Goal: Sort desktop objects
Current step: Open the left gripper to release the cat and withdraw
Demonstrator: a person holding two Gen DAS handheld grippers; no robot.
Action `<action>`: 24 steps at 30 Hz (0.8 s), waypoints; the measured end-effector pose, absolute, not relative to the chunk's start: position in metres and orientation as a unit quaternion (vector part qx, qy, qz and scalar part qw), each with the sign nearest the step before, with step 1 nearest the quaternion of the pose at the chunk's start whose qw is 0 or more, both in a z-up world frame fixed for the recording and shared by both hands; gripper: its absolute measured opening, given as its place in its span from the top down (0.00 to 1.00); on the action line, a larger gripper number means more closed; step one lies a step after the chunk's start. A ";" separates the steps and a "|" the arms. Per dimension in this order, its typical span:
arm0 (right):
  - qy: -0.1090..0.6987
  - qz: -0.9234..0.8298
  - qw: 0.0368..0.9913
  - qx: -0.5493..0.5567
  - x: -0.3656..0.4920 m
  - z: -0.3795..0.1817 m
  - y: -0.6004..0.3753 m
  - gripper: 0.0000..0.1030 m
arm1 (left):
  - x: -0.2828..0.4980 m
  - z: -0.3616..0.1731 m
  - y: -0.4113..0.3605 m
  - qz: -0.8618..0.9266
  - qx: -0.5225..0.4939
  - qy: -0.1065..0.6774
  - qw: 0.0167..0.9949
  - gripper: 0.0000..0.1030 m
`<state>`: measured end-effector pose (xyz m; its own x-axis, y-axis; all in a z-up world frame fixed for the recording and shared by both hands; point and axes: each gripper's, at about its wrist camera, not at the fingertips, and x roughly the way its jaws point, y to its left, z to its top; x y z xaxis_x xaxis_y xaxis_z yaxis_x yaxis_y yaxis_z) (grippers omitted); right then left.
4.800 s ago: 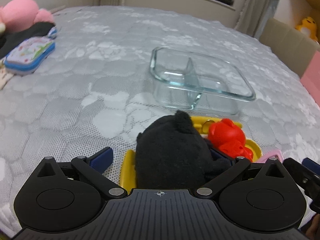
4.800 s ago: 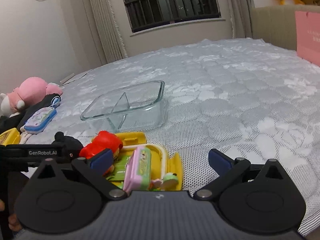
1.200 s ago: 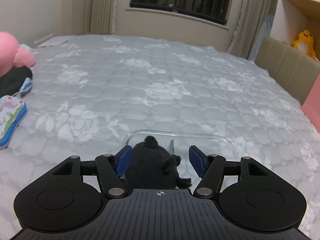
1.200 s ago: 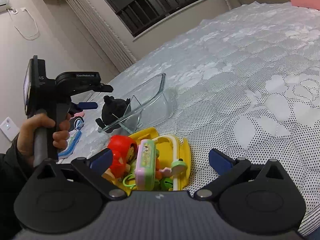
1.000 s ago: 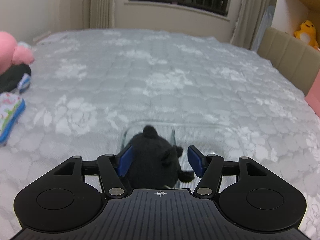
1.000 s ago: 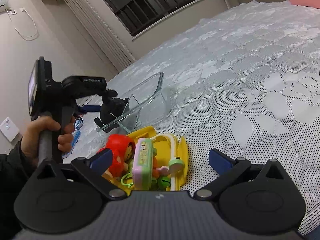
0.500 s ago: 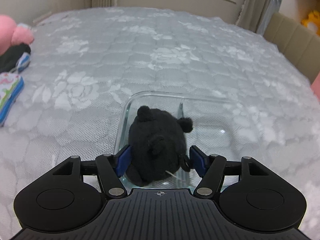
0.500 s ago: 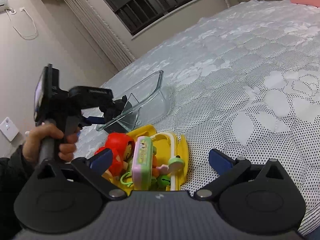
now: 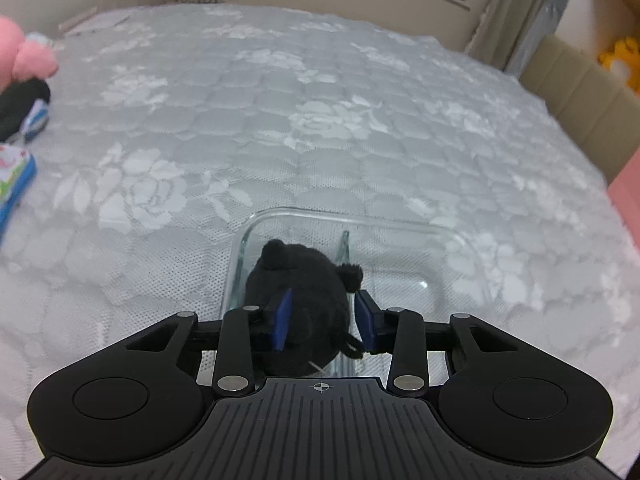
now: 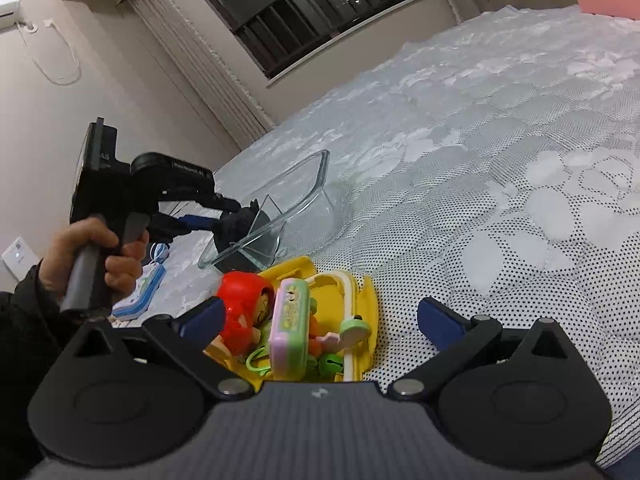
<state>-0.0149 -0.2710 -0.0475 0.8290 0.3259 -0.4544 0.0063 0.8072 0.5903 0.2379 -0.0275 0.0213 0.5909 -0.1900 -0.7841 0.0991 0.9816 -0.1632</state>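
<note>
Grey quilted bedspread with white floral pattern (image 9: pixel 320 128) covers the whole work surface. On it: clear rectangular glass dish with a centre divider (image 9: pixel 460 240), near end toward the left gripper. Just beside the dish in the right wrist view, an open yellow plastic case (image 10: pixel 366 300) holding a red round-headed figurine (image 10: pixel 244 300), a pink-and-green rectangular toy case (image 10: pixel 290 320), and small green bits. Black fuzzy plush toy with round ears (image 9: pixel 300 280) sits in the dish's left compartment, against the divider. Left gripper (image 9: pixel 323 317) is clenched on the plush, blue pads pressing both its sides. Right gripper (image 10: pixel 320 320) is released, jaws wide apart, hovering over the yellow case, touching nothing.
</note>
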 end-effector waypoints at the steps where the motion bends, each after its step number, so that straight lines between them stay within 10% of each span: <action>1: 0.279 0.088 0.908 0.300 -0.015 -0.048 -0.272 0.00 | 0.236 0.022 -0.029 -0.082 -0.048 0.447 0.890 0.62; 13: 0.275 0.096 0.911 0.290 -0.022 -0.045 -0.271 0.00 | 0.234 0.022 -0.012 -0.094 -0.092 0.435 0.891 0.60; 24: 0.245 0.078 0.936 0.241 -0.035 -0.035 -0.262 0.00 | 0.122 0.021 0.005 -0.122 -0.098 0.399 0.904 0.26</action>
<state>-0.0353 -0.2621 -0.0353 0.8680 0.2646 -0.4203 -0.0291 0.8719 0.4888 0.1219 0.0048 0.0210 0.6524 -0.2989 -0.6965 0.1422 0.9509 -0.2749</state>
